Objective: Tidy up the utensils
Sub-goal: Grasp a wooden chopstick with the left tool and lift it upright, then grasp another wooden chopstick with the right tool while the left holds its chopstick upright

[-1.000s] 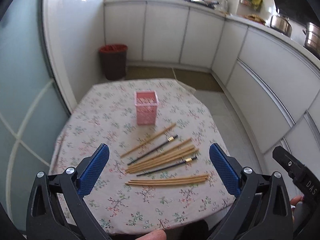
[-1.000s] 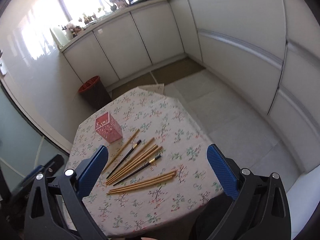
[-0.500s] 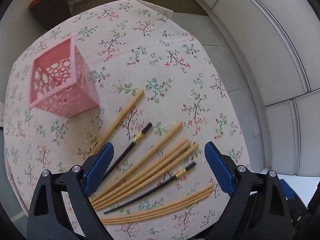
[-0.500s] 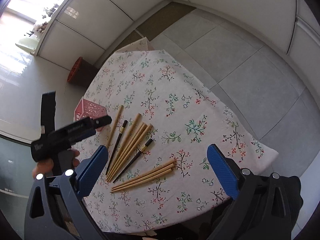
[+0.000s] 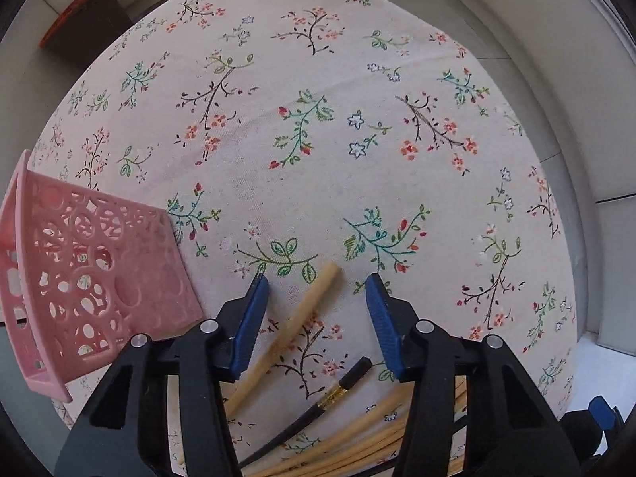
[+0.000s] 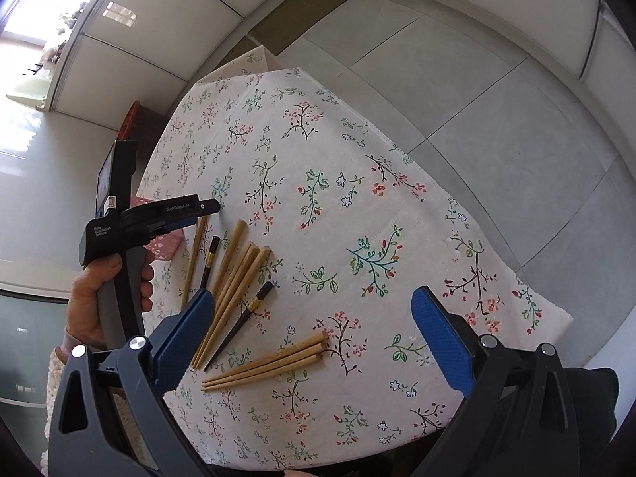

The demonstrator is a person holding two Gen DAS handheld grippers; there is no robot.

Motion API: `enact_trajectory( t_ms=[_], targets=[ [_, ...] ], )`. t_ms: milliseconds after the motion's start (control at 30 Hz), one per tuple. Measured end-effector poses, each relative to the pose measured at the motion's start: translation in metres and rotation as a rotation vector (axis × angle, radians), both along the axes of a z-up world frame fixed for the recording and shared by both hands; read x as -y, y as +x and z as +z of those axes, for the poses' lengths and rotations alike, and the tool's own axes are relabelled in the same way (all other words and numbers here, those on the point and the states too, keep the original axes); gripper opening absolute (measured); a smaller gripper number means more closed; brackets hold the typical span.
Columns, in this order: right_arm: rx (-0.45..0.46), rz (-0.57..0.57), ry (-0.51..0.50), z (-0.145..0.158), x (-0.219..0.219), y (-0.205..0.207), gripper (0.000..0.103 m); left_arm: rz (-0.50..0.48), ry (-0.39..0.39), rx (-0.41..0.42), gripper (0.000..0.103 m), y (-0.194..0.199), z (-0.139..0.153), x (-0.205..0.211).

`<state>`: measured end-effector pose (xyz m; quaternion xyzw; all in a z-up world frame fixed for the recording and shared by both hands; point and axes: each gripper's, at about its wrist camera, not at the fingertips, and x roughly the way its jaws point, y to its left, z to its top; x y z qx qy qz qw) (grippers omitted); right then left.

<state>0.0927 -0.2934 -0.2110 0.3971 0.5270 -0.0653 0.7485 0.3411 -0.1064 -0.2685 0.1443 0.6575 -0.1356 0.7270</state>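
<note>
Both of your wrist views are bright with soft, even daylight. In the right view, a window (image 6: 24, 8) at the upper left is blown out to white glare. Shadows on the floral tablecloth (image 5: 318, 139) are faint. Fisheye distortion bends straight edges, and dark vignetting fills the corners. Focus is sharp centrally.

The cloth (image 5: 318, 127) over the counter is pale pink-cream, printed with sprigs of dark branches, green and teal leaves, red and coral blossoms and small blue-outlined flowers; the holder (image 5: 95, 278) is soft pink plastic pierced with a pattern of round holes; the wooden chopsticks (image 6: 270, 365) are light tan; the dark chopsticks (image 6: 242, 322) are black with a gold band; both grippers are black with blue textured fingers (image 5: 250, 318); the bin (image 5: 75, 20) is dark brown with an orange-red rim; the floor tiles (image 6: 497, 91) are grey; the cabinets (image 6: 167, 35) are white.
</note>
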Motion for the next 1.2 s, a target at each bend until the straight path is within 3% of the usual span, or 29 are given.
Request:
enact_trajectory(
  t_ms=[33, 200, 300, 367, 500, 633, 733, 833, 1000, 1200],
  targets=[
    [-0.01, -0.002, 0.002, -0.001, -0.002, 0.0, 0.096, -0.005, 0.0, 0.005, 0.045, -0.001, 0.0, -0.001],
    [-0.095, -0.022, 0.068, -0.01, -0.015, -0.005, 0.096, -0.028, 0.005, 0.059, 0.015, -0.018, 0.004, -0.013],
    [-0.147, -0.082, 0.174, -0.022, -0.022, -0.01, 0.088, -0.04, -0.013, 0.132, 0.007, -0.034, 0.011, -0.021],
    [-0.189, -0.121, 0.247, -0.031, -0.029, -0.014, 0.08, -0.053, -0.043, 0.206, 0.006, -0.051, 0.023, -0.029],
    [-0.214, -0.17, 0.318, -0.041, -0.046, -0.015, 0.061, -0.078, -0.108, 0.341, 0.006, -0.099, 0.078, -0.056],
    [-0.245, -0.214, 0.334, -0.05, -0.063, -0.018, 0.051, -0.066, -0.199, 0.453, 0.006, -0.143, 0.137, -0.095],
    [-0.287, -0.273, 0.361, -0.062, -0.073, -0.028, 0.045, -0.037, -0.309, 0.513, 0.006, -0.177, 0.179, -0.127],
    [-0.317, -0.321, 0.324, -0.069, -0.079, -0.033, 0.04, -0.005, -0.4, 0.562, 0.006, -0.199, 0.197, -0.145],
    [-0.374, -0.355, 0.217, -0.073, -0.088, -0.029, 0.032, 0.006, -0.481, 0.623, 0.006, -0.22, 0.217, -0.167],
    [-0.433, -0.39, 0.093, -0.069, -0.099, -0.013, 0.031, 0.003, -0.569, 0.65, 0.006, -0.223, 0.227, -0.183]
  ],
)
